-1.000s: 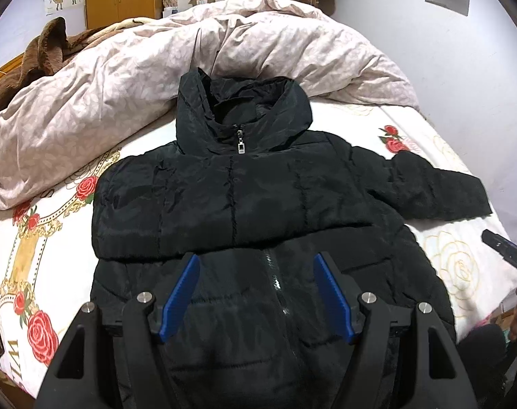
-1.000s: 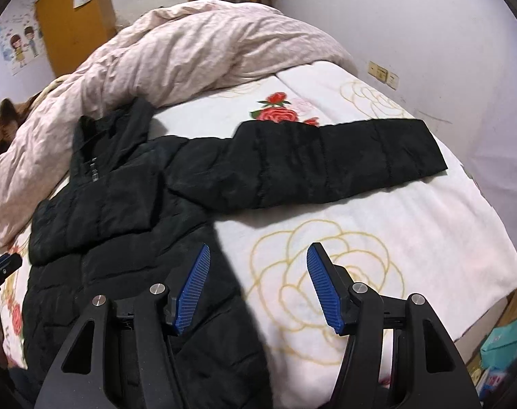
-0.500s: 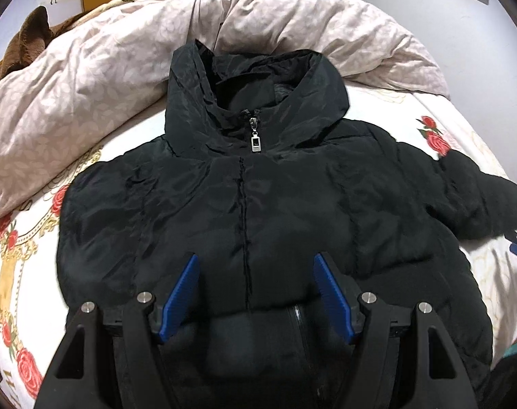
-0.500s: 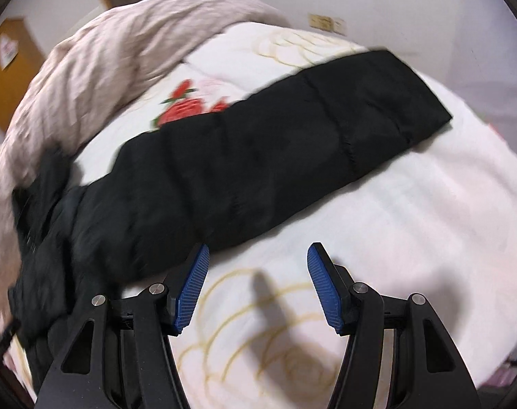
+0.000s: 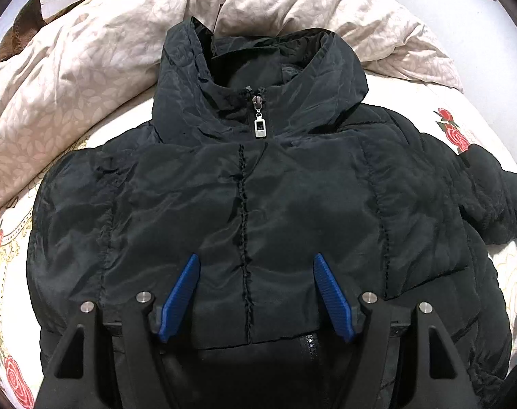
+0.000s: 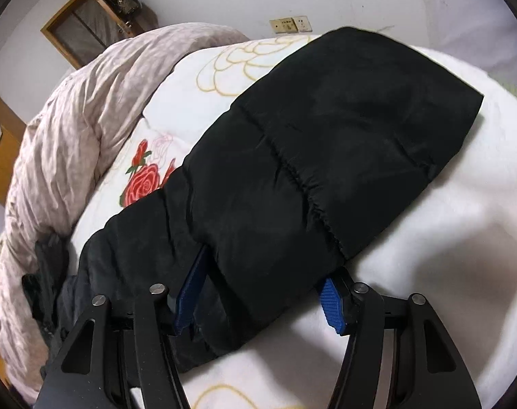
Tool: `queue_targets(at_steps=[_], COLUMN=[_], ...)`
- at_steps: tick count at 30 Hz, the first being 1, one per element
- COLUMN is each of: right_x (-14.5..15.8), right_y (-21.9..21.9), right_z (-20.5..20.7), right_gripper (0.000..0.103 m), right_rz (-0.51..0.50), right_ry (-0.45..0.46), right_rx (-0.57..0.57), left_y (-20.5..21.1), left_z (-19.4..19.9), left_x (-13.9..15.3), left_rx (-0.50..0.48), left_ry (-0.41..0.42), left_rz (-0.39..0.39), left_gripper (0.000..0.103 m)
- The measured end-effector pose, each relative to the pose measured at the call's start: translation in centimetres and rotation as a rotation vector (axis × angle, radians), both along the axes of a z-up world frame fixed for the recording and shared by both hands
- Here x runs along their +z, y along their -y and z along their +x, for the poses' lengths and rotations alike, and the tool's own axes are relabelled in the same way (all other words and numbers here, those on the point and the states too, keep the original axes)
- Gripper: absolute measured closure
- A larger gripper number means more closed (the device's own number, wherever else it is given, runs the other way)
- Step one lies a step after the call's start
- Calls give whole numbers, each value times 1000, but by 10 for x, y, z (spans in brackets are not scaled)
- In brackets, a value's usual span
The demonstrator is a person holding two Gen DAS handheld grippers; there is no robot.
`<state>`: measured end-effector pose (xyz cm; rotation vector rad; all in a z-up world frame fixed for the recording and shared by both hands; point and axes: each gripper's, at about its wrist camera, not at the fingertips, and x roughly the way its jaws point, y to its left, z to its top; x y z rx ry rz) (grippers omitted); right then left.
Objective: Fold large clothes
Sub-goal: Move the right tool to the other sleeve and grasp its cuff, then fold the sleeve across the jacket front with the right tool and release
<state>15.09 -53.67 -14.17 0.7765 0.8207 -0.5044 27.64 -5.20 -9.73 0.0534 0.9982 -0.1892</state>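
A black hooded puffer jacket (image 5: 292,204) lies face up on the bed, with its left sleeve folded across the chest. My left gripper (image 5: 256,293) is open and hovers just above the folded sleeve, holding nothing. The jacket's other sleeve (image 6: 326,156) stretches out over the white sheet in the right wrist view. My right gripper (image 6: 263,283) is open with its blue fingers (image 6: 331,301) on either side of this sleeve's middle, the puffy fabric bulging between them and hiding the tips.
A rumpled pinkish duvet (image 5: 71,78) is heaped behind the hood and also shows in the right wrist view (image 6: 71,129). The bed sheet (image 6: 445,238) is white with rose prints. A wall with sockets (image 6: 289,24) stands close behind the bed.
Both grippers moved forward. The left went from the hem up over the chest. The right closed in on the outstretched sleeve and now straddles it.
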Motion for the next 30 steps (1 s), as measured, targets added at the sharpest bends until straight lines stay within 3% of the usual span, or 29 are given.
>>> queue_targets(at_steps=[2,5,14,21,26,30], right_x=[4,24,121,179,191,182], right_y=[-1,-12,-73,-146,-209,-266], right_z=[5,6,-1,11,29,46], right_gripper=[77,89,90,90,90,90], right_rz=[-26,-83,-247,-291,-297,-329], right_ry=[-16,-24,81,183,208,183], right_rx=[18,49,181,350,494,614], left_y=[-1,-2,-25,-48,-71,-88], left_z=[0,-1,-24,-42,-50,-52], left_x=[1,7,34,55,63,60], left_rx=[-2,-2,41,63,92,119], left_ry=[-4,-9,8,41,59,57], left_rz=[0,-6,-62,-85,-99,-106], left_gripper=[31,31,31,31,31,31])
